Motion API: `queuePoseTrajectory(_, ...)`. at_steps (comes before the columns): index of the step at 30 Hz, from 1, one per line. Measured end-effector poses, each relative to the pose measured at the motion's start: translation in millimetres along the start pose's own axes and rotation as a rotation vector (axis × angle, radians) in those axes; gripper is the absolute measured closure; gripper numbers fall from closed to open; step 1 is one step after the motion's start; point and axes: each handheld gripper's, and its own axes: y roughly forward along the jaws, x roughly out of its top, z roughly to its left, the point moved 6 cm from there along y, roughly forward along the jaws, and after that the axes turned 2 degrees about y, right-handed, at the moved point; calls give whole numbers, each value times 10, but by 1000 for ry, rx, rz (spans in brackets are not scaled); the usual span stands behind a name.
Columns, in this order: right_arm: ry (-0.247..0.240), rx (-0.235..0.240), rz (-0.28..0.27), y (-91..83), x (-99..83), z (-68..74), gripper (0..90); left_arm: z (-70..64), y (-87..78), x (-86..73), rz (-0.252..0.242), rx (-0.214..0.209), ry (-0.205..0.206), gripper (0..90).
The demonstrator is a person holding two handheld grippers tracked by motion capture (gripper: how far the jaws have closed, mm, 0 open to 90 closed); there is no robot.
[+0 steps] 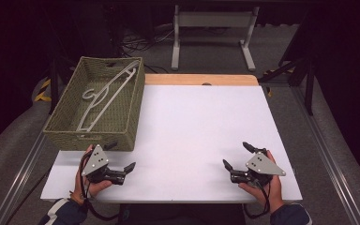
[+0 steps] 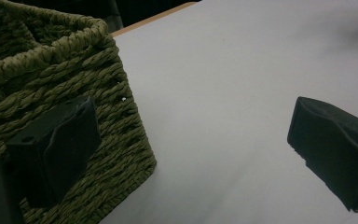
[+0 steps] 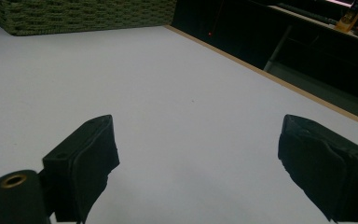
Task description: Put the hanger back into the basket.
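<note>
In basket [image 1: 65,119]: hanger [image 1: 107,96] lies lengthwise | left claw [image 1: 121,156], right claw [image 1: 237,154] apart

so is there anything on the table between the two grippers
No. In the high view the stretch of white table between the left gripper and the right gripper is bare. The woven basket sits off to the left.

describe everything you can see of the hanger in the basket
The hanger is a pale, whitish clothes hanger, thin and plastic-looking, with a curved hook near its middle and long slim arms. It lies flat and diagonal inside the woven olive-green basket, reaching from the far right corner toward the near left. Neither gripper touches it.
</note>
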Motion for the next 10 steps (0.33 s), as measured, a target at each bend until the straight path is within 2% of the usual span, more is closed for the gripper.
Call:
queuePoseTrajectory(7, -8, -4, 8, 8, -21, -10, 122, -1, 29, -15, 18, -4, 2, 32)
queuePoseTrajectory(10, 6, -3, 9, 5, -21, -24, 122, -2, 40, -33, 29, -2, 1, 32)
